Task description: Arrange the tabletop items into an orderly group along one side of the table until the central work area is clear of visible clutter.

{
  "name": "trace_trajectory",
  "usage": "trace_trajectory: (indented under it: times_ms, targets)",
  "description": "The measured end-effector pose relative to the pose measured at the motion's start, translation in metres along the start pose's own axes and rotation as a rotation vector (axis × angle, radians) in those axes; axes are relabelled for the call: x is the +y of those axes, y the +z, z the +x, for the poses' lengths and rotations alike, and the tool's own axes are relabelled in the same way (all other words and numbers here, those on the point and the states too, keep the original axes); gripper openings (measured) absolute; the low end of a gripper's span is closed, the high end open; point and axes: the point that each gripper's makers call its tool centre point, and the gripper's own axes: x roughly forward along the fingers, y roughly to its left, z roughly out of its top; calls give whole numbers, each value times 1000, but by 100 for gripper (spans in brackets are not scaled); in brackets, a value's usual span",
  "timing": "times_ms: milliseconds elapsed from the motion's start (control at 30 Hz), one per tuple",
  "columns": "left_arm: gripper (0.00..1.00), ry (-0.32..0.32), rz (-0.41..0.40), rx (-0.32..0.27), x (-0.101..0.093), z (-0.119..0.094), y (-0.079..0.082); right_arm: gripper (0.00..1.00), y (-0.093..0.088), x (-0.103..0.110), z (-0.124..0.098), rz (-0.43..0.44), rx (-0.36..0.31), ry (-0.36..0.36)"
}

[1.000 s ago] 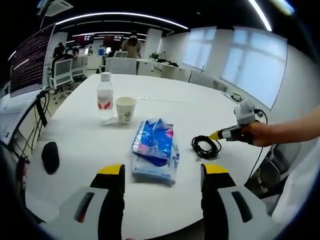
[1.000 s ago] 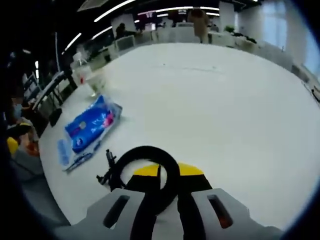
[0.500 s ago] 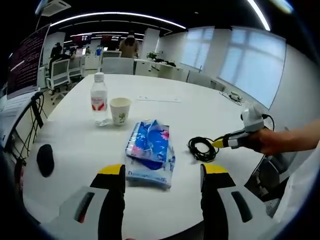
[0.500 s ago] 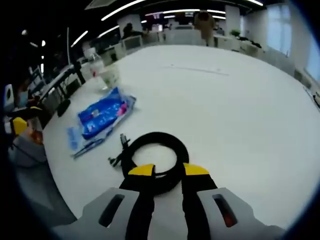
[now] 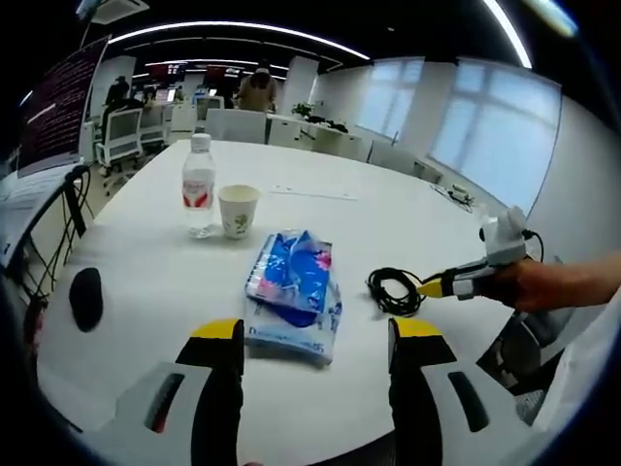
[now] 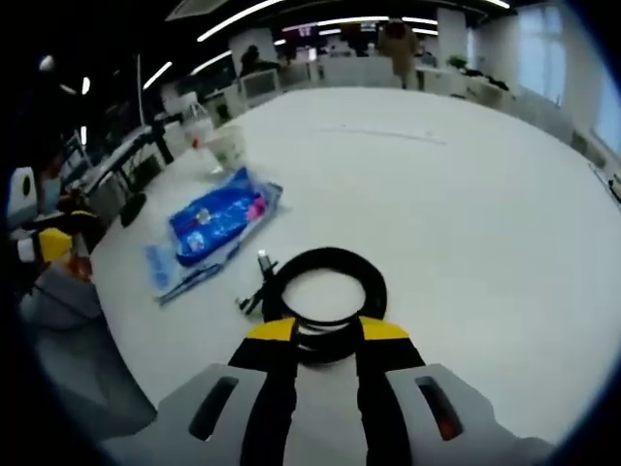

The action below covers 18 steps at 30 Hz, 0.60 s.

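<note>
White tabletop (image 5: 388, 218) in the left gripper view: left gripper (image 5: 315, 330) at bottom centre, jaws wide apart w/ nothing between them, hovering short of the blue tissue pack (image 5: 291, 291) at centre. Water bottle (image 5: 199, 189) and paper cup (image 5: 239, 211) stand just beside each other upper left, black mouse (image 5: 85, 297) far left near the edge, coiled black cable (image 5: 395, 288) right of centre w/ the right gripper (image 5: 434, 287) at its rim. In the right gripper view, right gripper (image 6: 327, 332) at bottom centre, jaws narrow, nipping the cable coil (image 6: 328, 291) at its near edge; tissue pack (image 6: 215, 225) left of centre, cup (image 6: 227, 146) upper left. Step looks like dragging the coil toward the group: keep the pinch on all loops so none spring loose, slide low, park it just beside the pack w/o riding onto it
</note>
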Motion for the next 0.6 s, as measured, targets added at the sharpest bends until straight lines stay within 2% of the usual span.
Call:
trace_trajectory:
  times_ms: [300, 600]
  targets:
    - [60, -4, -9, -12, 1, 0, 1, 24, 12, 18, 8, -62, 13, 48]
    - [59, -1, -25, -12, 2, -1, -1, 28, 36, 36, 20, -140, 11, 126]
